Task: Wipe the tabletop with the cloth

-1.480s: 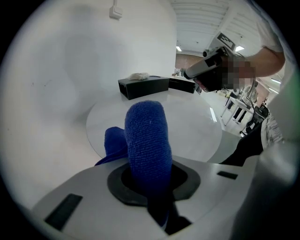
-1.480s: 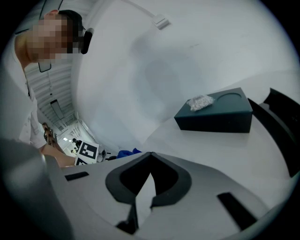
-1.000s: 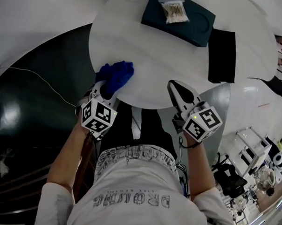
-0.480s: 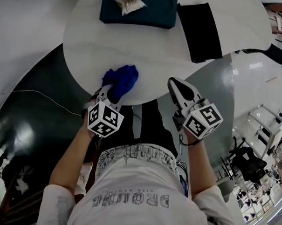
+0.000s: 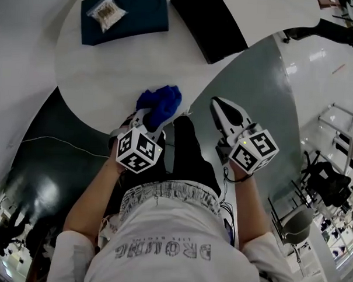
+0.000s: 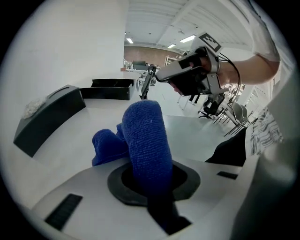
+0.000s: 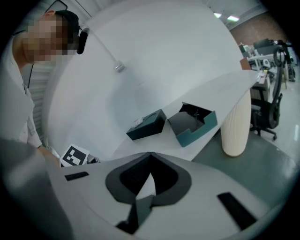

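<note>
At the near edge of the round white desk (image 5: 91,81), the bunched blue cloth (image 5: 160,102) rests on the surface, clamped in the left gripper (image 5: 149,116). Right of the cloth, past the desk edge, the right gripper (image 5: 216,104) hangs with jaws pressed together on nothing. Across the desk from the cloth sit a dark teal box (image 5: 135,19) carrying a small packet (image 5: 106,13), and a black tray (image 5: 216,25).

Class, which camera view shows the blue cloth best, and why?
The left gripper view: the blue cloth fills its centre, weave visible, clamped in the left gripper. The head view shows it small, at the tabletop's near edge. The right gripper view does not show it.
</note>
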{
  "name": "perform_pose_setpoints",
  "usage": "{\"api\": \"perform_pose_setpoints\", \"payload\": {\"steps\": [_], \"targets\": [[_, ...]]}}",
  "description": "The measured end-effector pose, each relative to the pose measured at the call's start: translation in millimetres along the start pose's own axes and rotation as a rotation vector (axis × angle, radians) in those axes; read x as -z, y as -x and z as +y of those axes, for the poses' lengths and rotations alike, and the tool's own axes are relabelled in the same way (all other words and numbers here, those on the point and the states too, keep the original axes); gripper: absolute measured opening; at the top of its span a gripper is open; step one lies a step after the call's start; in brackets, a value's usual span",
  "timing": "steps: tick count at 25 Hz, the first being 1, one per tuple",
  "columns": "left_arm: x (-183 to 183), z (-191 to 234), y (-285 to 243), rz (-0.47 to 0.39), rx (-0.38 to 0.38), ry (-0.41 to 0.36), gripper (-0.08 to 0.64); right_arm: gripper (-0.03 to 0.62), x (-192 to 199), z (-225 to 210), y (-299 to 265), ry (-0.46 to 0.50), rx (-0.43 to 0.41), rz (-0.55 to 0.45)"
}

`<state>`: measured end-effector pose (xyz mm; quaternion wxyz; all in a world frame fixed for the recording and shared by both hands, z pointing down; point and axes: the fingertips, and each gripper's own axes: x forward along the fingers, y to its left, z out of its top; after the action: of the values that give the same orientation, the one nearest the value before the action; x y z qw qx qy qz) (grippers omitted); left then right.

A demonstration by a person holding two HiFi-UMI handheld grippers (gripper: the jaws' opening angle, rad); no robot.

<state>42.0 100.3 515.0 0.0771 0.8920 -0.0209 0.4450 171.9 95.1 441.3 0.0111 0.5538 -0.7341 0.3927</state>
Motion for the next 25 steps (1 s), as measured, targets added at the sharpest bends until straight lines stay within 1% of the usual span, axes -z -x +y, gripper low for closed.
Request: {"api": "perform_pose_setpoints", "payload": {"steps": [3, 6, 9, 12, 17, 21, 25], "targets": [[-14, -11, -16, -0.004, 0.037, -0.027, 0.074, 0.008, -1, -11, 10, -0.012, 0.024, -0.023], [-26, -19, -23, -0.005, 0.068, -0.052, 0.074, 0.008, -2, -14, 19, -0.023, 0.044, -0.044], [-37, -30, -29, -0.003, 0.082, -0.075, 0.074, 0.008, -2, -20, 34, -0.034, 0.058, -0.059], [-43, -37, -36, -0.002, 0.089, -0.081, 0.074, 0.008, 2, -29, 47, -0.042, 0.068, -0.069], [-42, -34, -37, -0.013, 0.086, -0.065, 0.074, 0.008, 4, -32, 51, -0.041, 0.076, -0.085], [-52, -23, -25, -0.063, 0.066, -0.040, 0.074, 0.008, -2, -26, 54, -0.027, 0.076, -0.098], [-68, -14, -10, -0.107, 0.032, -0.035, 0.074, 0.008, -8, -18, 61, -0.010, 0.068, -0.115]]}}
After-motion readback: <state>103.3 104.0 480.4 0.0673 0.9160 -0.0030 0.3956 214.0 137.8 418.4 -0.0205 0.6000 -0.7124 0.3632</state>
